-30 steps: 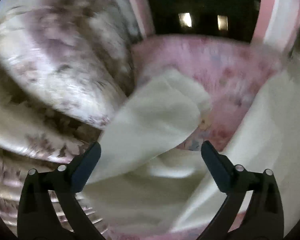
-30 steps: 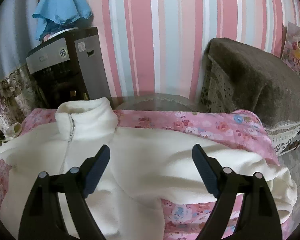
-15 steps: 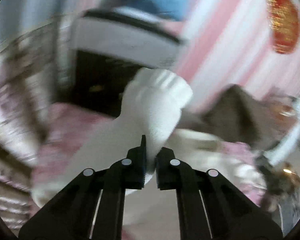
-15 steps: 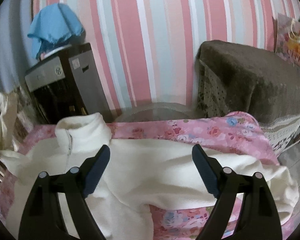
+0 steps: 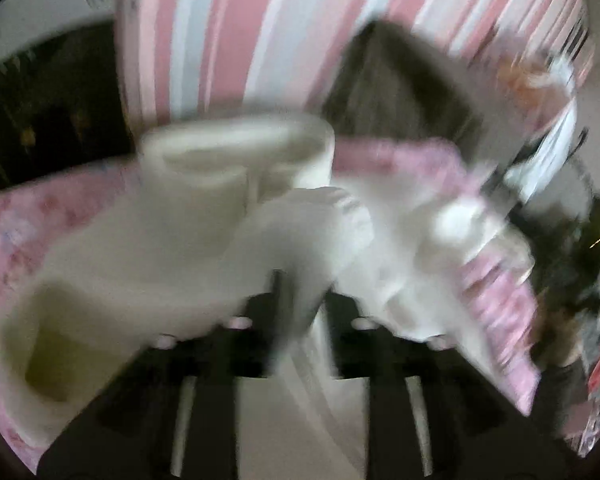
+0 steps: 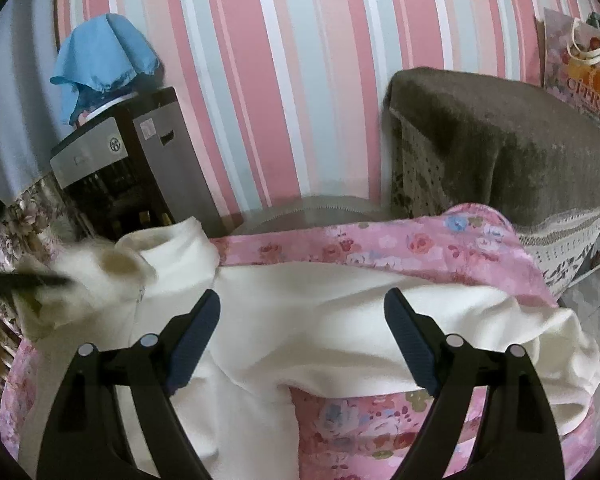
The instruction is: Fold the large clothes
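Observation:
A cream fleece jacket (image 6: pixel 308 320) with a high collar (image 6: pixel 176 244) lies spread on a pink floral cloth (image 6: pixel 440 248). My left gripper (image 5: pixel 300 304) is shut on the jacket's left sleeve (image 5: pixel 300 240) and holds it over the body, near the collar (image 5: pixel 236 160); that view is blurred. The sleeve and left gripper show as a blur at the left of the right wrist view (image 6: pixel 80 280). My right gripper (image 6: pixel 300 324) is open and empty above the jacket's chest. The right sleeve (image 6: pixel 540 344) stretches out to the right.
A pink striped wall (image 6: pixel 300 60) stands behind. A black and grey water dispenser (image 6: pixel 132 168) with a blue cloth (image 6: pixel 104 56) on top stands back left. A brown covered armchair (image 6: pixel 500 148) stands back right. A flowered bag (image 6: pixel 580 68) hangs at the far right.
My left gripper went from open to shut on the left sleeve, lifted it and swung it right over the jacket body. The right gripper stayed open and drifted slightly.

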